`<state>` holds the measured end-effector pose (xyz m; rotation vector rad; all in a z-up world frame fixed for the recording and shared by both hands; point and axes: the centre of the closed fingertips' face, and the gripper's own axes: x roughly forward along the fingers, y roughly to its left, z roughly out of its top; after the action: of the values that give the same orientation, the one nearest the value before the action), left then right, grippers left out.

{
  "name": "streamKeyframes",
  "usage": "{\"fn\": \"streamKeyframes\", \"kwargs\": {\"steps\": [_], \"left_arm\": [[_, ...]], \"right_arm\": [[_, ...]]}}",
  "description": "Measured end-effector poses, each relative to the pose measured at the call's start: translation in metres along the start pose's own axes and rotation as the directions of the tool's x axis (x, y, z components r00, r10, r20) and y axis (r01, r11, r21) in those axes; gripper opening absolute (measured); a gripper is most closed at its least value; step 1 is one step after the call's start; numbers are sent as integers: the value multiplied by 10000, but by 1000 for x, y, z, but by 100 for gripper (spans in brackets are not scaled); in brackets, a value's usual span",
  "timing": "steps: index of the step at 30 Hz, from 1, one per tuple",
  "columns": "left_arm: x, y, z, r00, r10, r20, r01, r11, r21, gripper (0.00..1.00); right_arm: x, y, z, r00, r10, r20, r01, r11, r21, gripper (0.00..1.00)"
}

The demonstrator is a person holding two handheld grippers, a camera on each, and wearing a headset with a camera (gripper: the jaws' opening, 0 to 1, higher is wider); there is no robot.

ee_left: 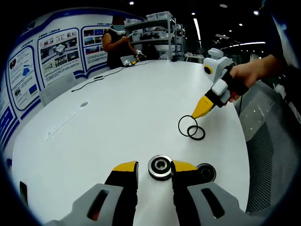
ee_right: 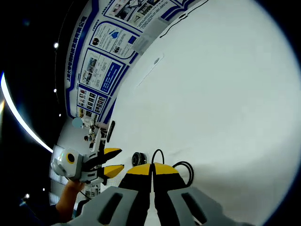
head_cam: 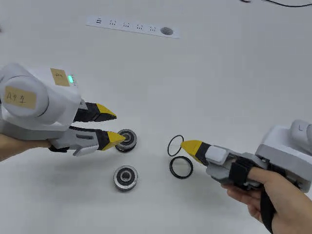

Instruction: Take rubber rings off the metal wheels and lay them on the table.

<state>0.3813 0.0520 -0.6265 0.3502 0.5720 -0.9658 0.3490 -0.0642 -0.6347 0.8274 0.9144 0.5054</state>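
Two jaws of my left gripper (head_cam: 118, 126) stand open, just beside the far wheel (head_cam: 126, 140). Right of that wheel, my right gripper (head_cam: 184, 144) pinches a thin ring (head_cam: 168, 147); a thick ring (head_cam: 170, 167) lies there too.

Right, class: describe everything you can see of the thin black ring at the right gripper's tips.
The thin ring is a black, rubbery-looking loop, unbroken and round. The right gripper pinches its edge between shut yellow tips, holding it tilted just above or on the white table, beside the thicker ring lying flat.
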Motion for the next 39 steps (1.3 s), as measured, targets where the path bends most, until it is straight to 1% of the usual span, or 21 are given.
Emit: {"fn": "streamKeyframes", "kwargs": {"steps": [1,2,4,5,6,7,10,15,16,18,25,29,31,32,33,34,35,36,37,38,39], "left_arm": [[0,0,-1,10000,-9,-42,9,10000,-20,30],[0,0,-2,10000,13,-95,-14,10000,-59,30],[0,-2,-2,10000,-23,-12,23,9998,-221,30],[-1,-2,-1,10000,-48,41,49,9997,-252,30],[-2,-3,-1,10000,-34,80,36,9995,-310,30],[-2,-3,-2,10000,-27,85,30,9995,-328,30],[-4,-2,-3,10000,13,37,-12,9996,-281,30],[-3,-4,-5,10000,-22,-45,21,9997,-227,30],[-3,-4,-5,10000,-19,-20,19,9997,-225,30],[-2,-5,-5,10000,-32,-22,31,9997,-243,30],[-1,-7,-6,9999,-79,-100,77,9999,-133,29],[-1,-7,-5,10000,-99,0,99,9999,-120,29],[0,-6,-5,9999,-125,-23,124,9998,-125,29],[1,-6,-5,9999,-130,-49,129,9999,-95,29],[2,-6,-6,9999,-143,-78,142,9999,-68,29],[2,-6,-6,9998,-153,-92,152,9999,-68,29],[3,-6,-6,9998,-167,-98,166,9998,-58,29],[3,-7,-6,9998,-182,-98,182,9998,-56,29],[3,-7,-6,9998,-185,-100,184,9998,-47,29],[3,-7,-6,9998,-198,-94,197,9998,-22,29],[3,-8,-6,9997,-212,-104,212,9998,-28,29]], "right_arm": [[-2,-1,-4,10000,-11,-16,11,9999,169,2],[-3,-4,-6,10000,-41,-13,41,9999,154,2],[-5,-11,-10,9997,-241,-57,243,9995,225,2],[-5,-14,-10,9995,-306,-49,308,9990,321,2],[-6,-18,-10,9992,-388,11,386,9976,569,2],[-7,-20,-10,9991,-426,34,423,9973,598,2],[-10,-28,-9,9972,-749,68,743,9949,676,2],[-14,-41,-6,9924,-1217,160,1204,9907,627,2],[-14,-45,-7,9907,-1359,111,1353,9899,432,2],[-15,-48,-8,9885,-1508,59,1505,9881,312,2],[-17,-50,-5,9881,-1527,191,1526,9883,64,4],[-21,-52,3,9863,-1539,587,1537,9881,80,6],[-22,-52,7,9860,-1530,657,1548,9877,-233,7],[-22,-51,6,9862,-1550,576,1567,9873,-260,8],[-22,-50,2,9879,-1530,250,1541,9869,-481,8],[-22,-51,0,9875,-1576,74,1577,9844,-777,8],[-22,-53,-1,9854,-1703,-18,1690,9794,-1104,8],[-22,-55,-1,9816,-1908,-64,1872,9686,-1636,9],[-22,-55,-2,9795,-2009,-122,1947,9611,-1957,10],[-22,-54,-1,9791,-2032,-103,1950,9518,-2366,11],[-21,-52,-1,9802,-1978,-97,1890,9492,-2518,12]]}}
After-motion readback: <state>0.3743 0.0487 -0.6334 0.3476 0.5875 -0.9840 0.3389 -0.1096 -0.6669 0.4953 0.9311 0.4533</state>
